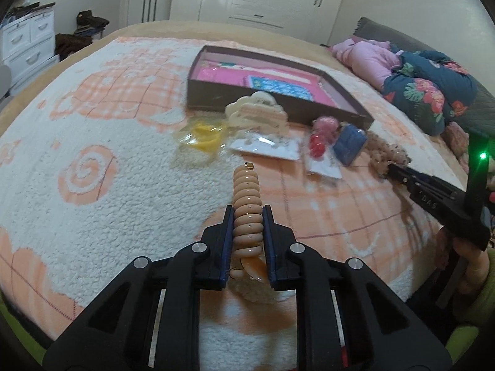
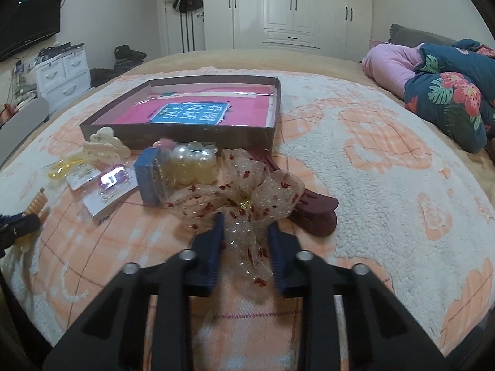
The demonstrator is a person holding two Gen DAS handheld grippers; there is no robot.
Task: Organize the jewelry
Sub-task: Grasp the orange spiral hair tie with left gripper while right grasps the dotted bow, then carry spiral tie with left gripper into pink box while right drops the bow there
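My left gripper (image 1: 247,213) is shut on a beige ribbed hair clip (image 1: 247,204), held above the blanket; the clip also shows in the right wrist view (image 2: 34,205). My right gripper (image 2: 244,225) straddles the tail of a sheer bow hair clip (image 2: 241,194) with red specks; its jaws stand apart around the ribbon, and grip is unclear. A brown shallow box (image 1: 278,99) with a pink book inside (image 2: 198,108) lies behind the pile. A cream claw clip (image 1: 256,114), yellow pieces (image 1: 205,137), red beads (image 1: 318,145), a blue packet (image 2: 150,173) and pearl beads (image 2: 193,162) lie before it.
A maroon clip (image 2: 315,213) lies under the bow. Folded pink and floral bedding (image 2: 445,92) sits at the right. White drawers (image 2: 62,71) and wardrobes (image 2: 294,9) stand beyond the bed. The right gripper body (image 1: 433,198) shows in the left wrist view.
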